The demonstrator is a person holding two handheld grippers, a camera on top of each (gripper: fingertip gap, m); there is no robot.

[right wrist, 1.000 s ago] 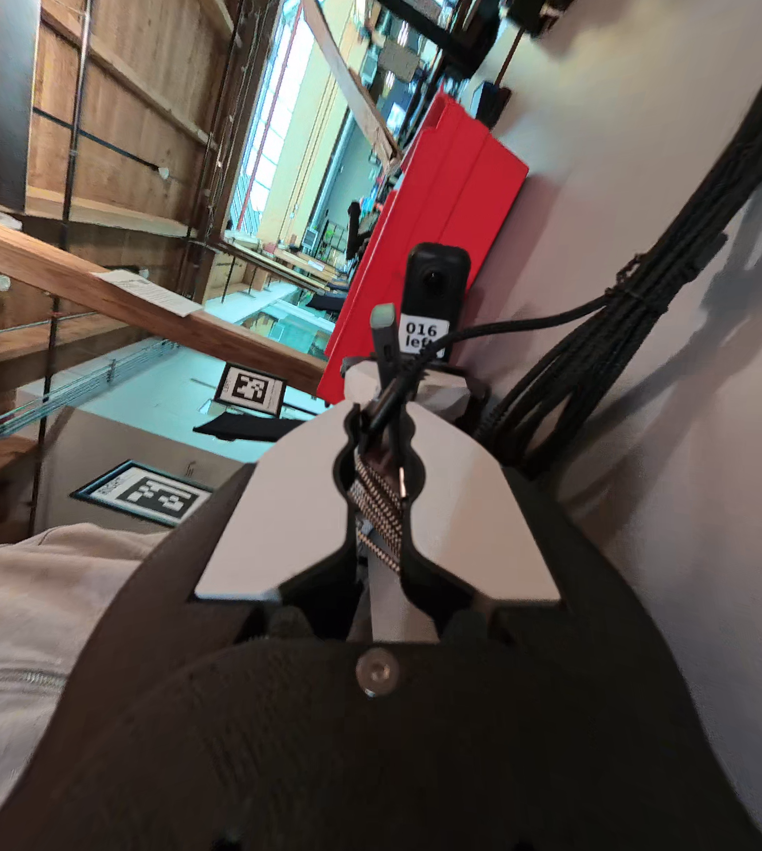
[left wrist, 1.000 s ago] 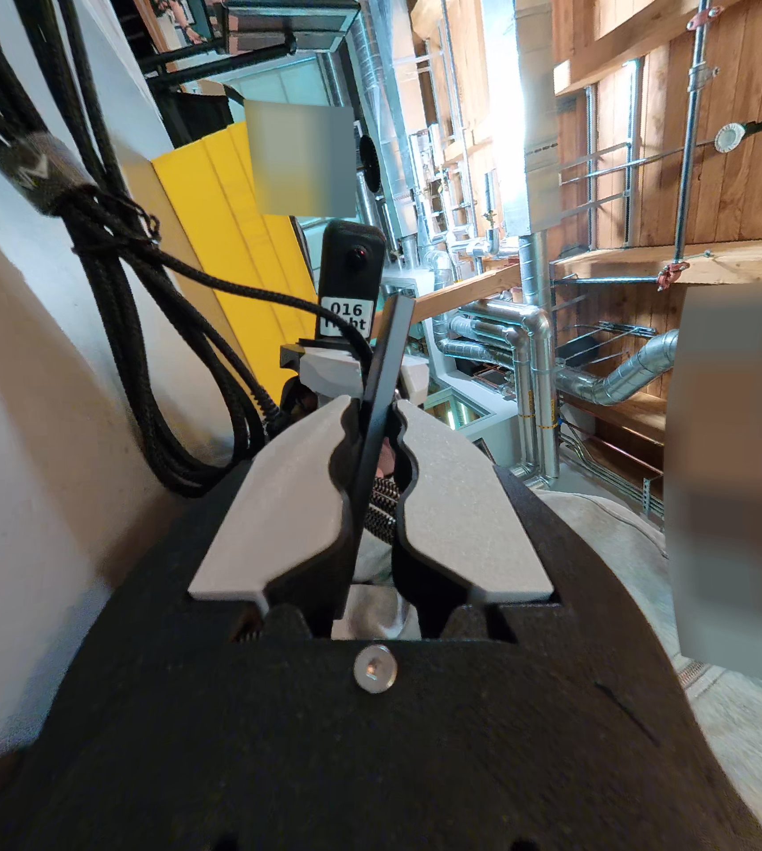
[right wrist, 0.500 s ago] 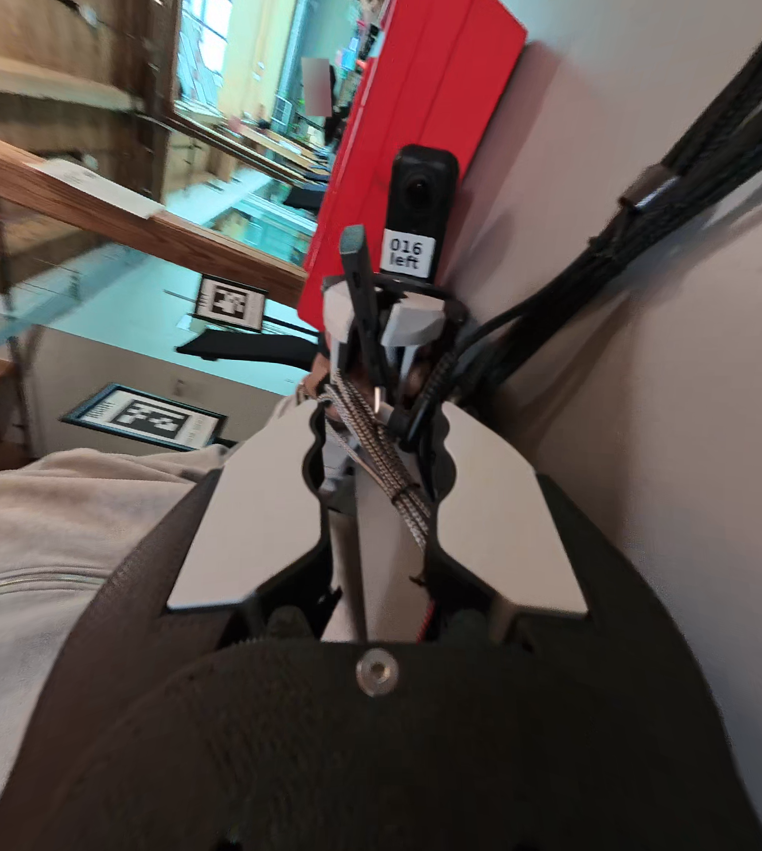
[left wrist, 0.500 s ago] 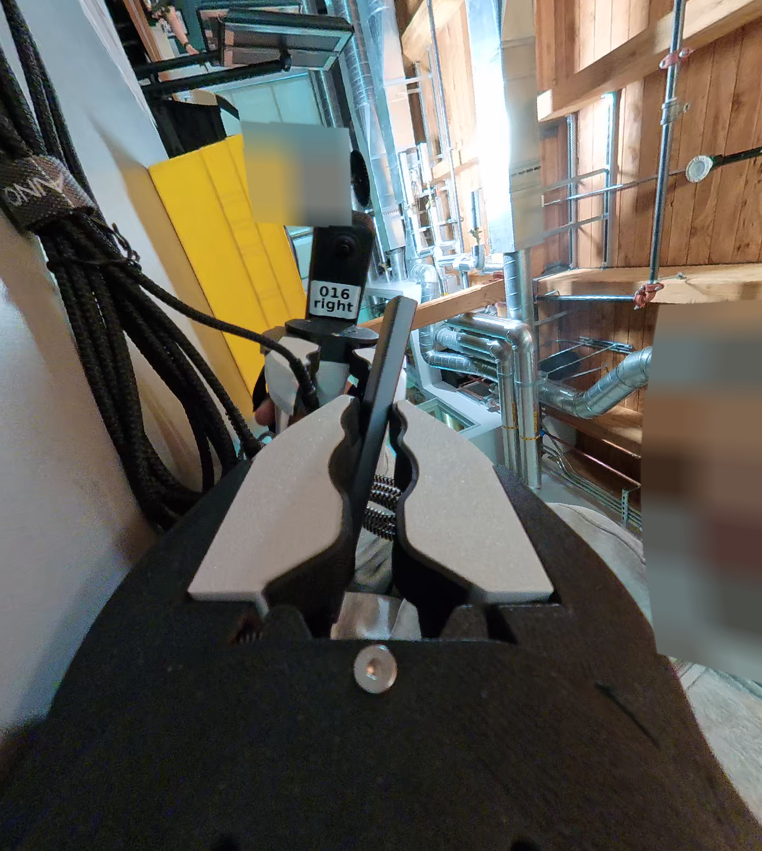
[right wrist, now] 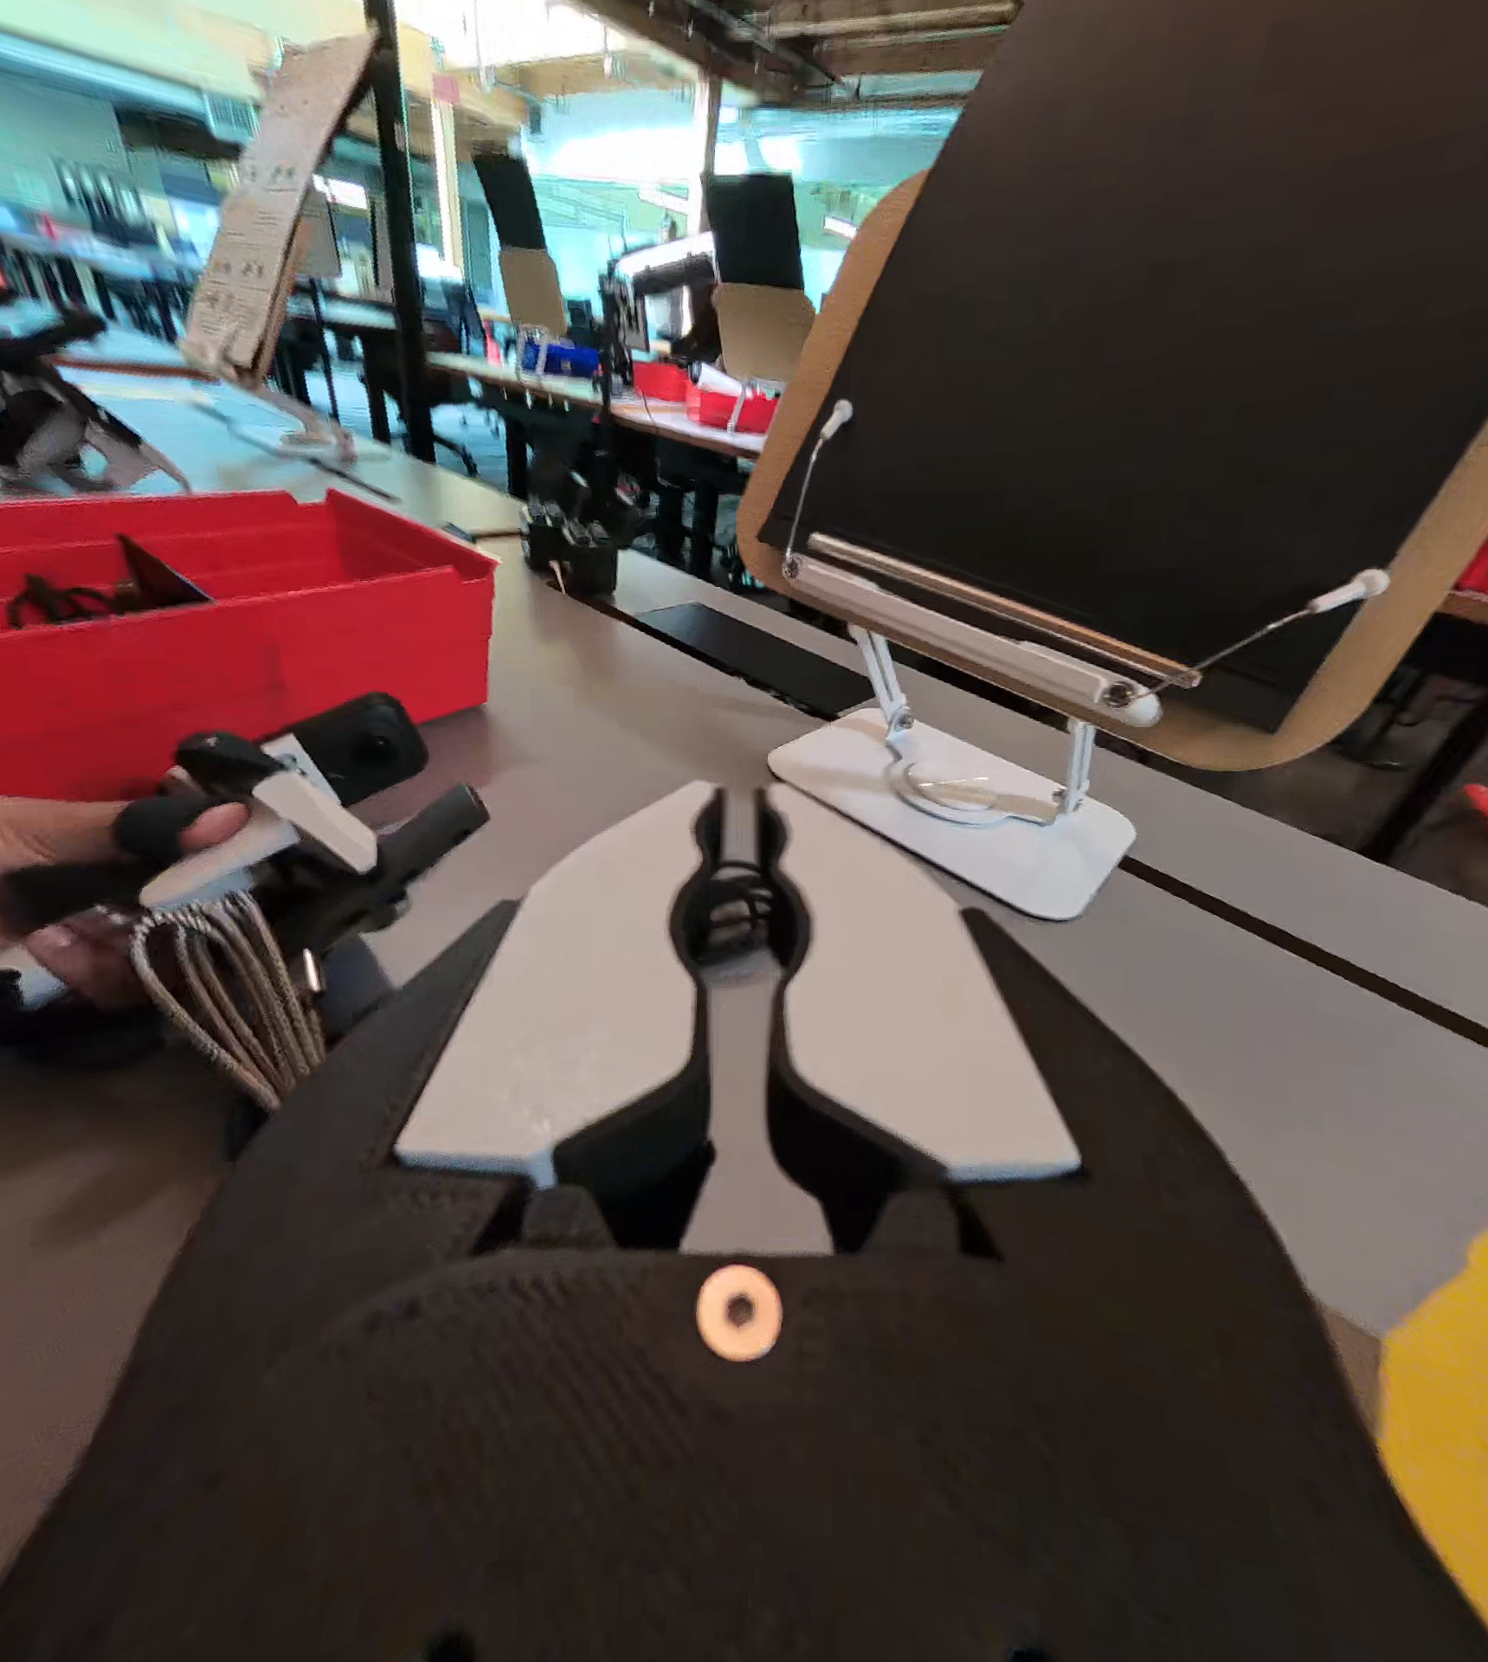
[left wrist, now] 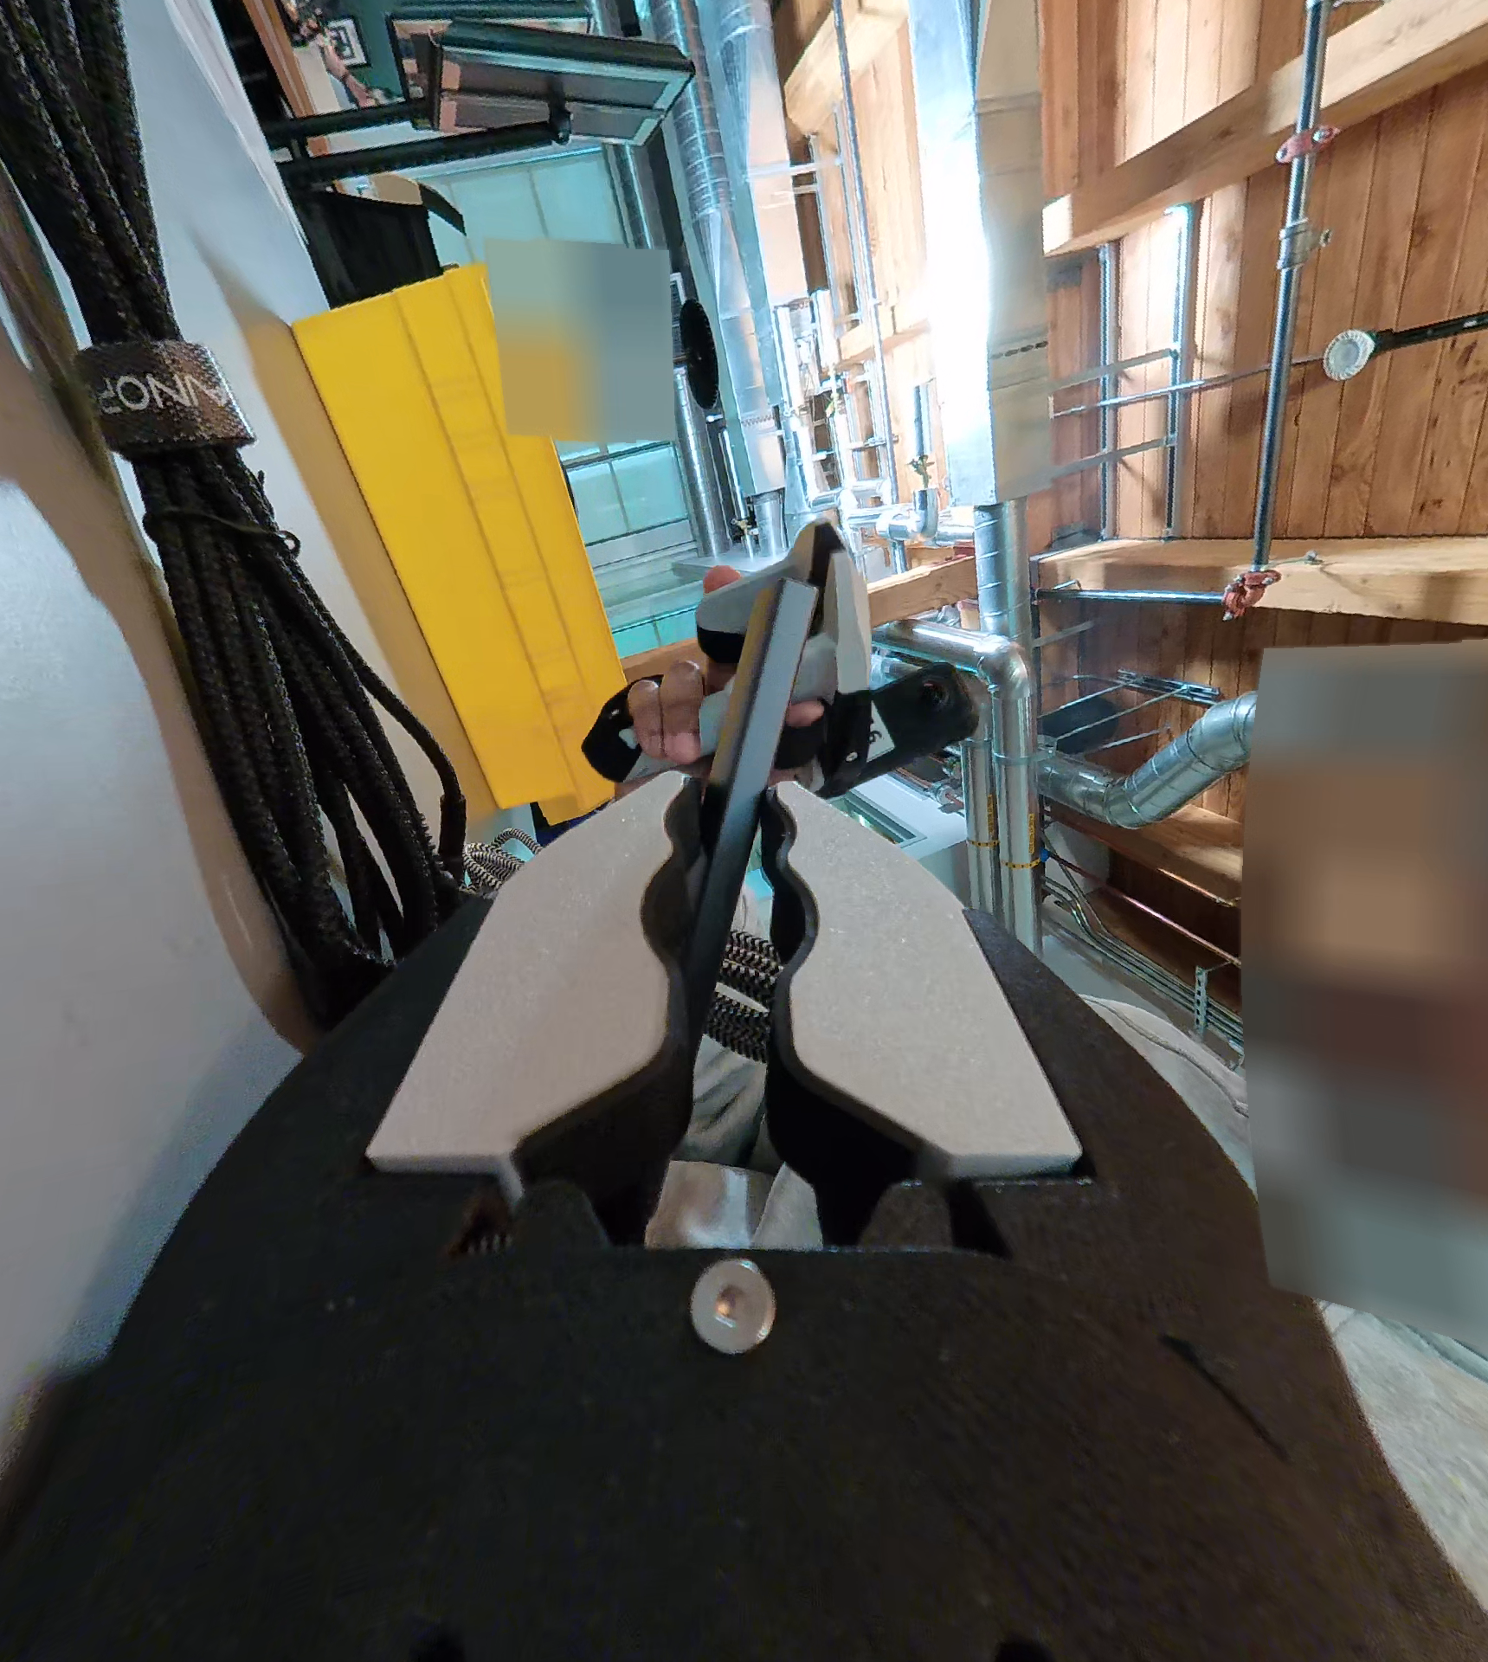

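Left tongs (left wrist: 726,809) are clamped on a thin black strip (left wrist: 762,701), striped cable (left wrist: 735,976) just behind. Right tongs (right wrist: 738,805) look almost closed over the tabletop (right wrist: 1172,1034); can't tell if they're pinching that dark coil (right wrist: 740,908).

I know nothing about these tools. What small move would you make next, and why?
Probably swing the right gripper a little to its left, toward the braided cable. The left gripper is shut on a black strip, and the cable's loops hang loose beneath it, while the right gripper points past them at a white stand.
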